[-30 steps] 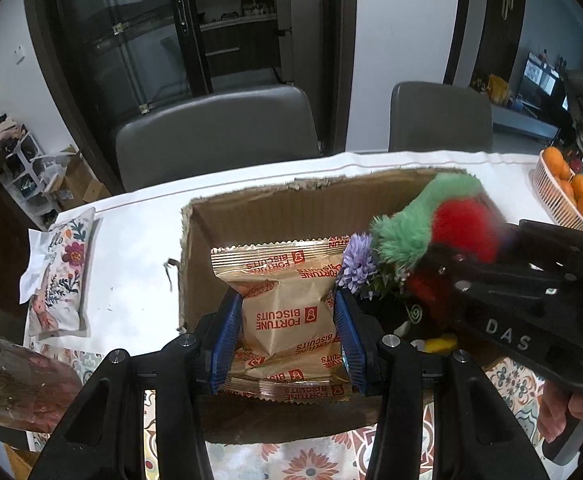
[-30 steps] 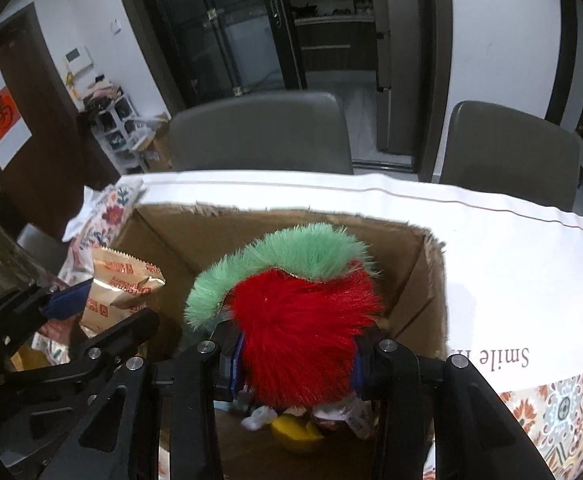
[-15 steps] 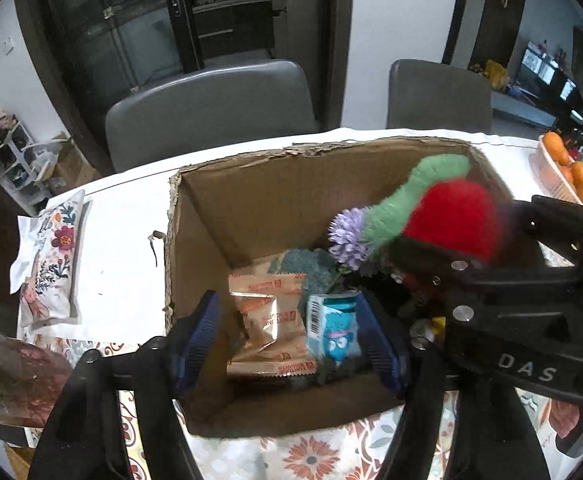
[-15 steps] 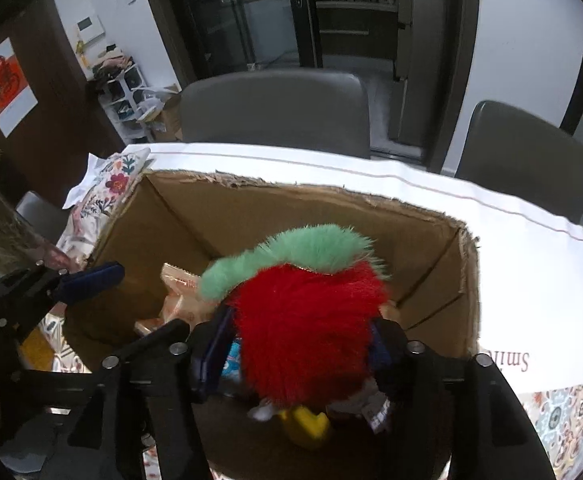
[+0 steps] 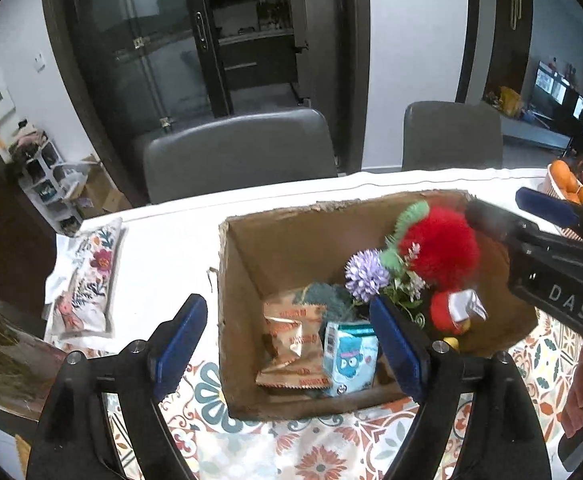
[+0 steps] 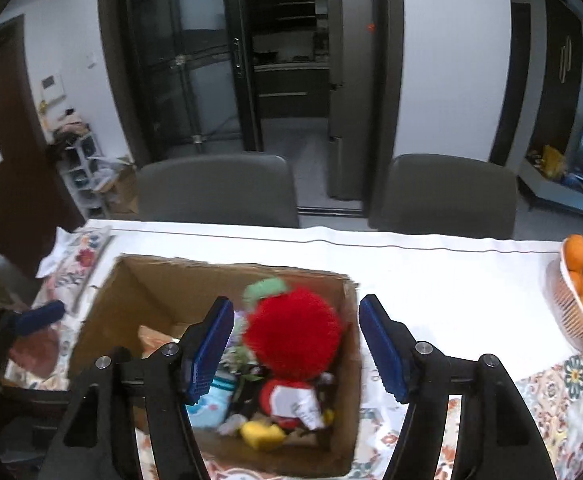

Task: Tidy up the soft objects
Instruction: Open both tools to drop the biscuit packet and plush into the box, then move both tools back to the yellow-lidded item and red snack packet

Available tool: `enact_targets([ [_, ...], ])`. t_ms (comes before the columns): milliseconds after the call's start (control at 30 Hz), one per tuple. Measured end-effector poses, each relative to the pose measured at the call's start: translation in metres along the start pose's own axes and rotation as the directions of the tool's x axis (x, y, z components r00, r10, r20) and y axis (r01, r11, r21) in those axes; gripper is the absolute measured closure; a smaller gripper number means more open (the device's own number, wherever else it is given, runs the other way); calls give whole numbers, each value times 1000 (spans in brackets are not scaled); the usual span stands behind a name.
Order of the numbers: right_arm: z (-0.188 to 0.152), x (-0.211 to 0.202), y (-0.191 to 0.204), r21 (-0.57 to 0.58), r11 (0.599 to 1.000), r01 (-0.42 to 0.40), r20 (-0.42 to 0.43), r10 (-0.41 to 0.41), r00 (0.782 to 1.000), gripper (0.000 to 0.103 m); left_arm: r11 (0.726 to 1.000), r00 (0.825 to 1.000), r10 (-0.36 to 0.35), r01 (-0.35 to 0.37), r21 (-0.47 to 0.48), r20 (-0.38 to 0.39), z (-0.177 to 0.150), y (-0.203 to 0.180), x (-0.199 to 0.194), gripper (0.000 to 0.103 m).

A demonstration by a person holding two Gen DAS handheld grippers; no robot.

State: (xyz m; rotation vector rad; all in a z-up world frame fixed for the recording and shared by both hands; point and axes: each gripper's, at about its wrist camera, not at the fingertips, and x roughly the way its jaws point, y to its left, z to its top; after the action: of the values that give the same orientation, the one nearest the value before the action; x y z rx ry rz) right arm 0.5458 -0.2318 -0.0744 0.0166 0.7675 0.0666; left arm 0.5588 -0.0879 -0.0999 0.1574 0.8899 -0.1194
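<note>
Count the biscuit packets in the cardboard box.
1 visible: the biscuit packet lies crumpled on the floor of the cardboard box, at its left side beside the blue carton. Others may be hidden under the red plush toy.

Two grey chairs (image 6: 215, 190) face white walls (image 6: 447, 60) and, seemingly, dark glass-fronted cabinets (image 6: 179, 60).

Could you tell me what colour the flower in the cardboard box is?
The flower is pale purple with green leaves; the left wrist view shows it best.
</note>
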Motion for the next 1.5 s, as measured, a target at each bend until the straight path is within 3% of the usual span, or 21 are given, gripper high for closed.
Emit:
enact_targets([
  [300,-5,0,-9,13,999,36,-18,-36,999,37,1000,1000,0,0,-7,21,-1,-3,-10,20],
  [600,-24,-53,-6,52,998,32,17,-33,999,37,1000,994,-11,11,0,108,-18,-2,-69,20],
  [967,-59,-126,14,78,996,32,54,-36,998,37,999,982,-46,42,26,182,-61,3,-141,20],
  [1233,-92,-165,31,89,995,37,68,-43,997,37,995,982,-71,58,82,177,-105,6,-167,20],
  [1500,-141,-177,53,96,995,26,7,-27,1000,37,989,986,-82,63,130,145,-155,14,-178,20],
])
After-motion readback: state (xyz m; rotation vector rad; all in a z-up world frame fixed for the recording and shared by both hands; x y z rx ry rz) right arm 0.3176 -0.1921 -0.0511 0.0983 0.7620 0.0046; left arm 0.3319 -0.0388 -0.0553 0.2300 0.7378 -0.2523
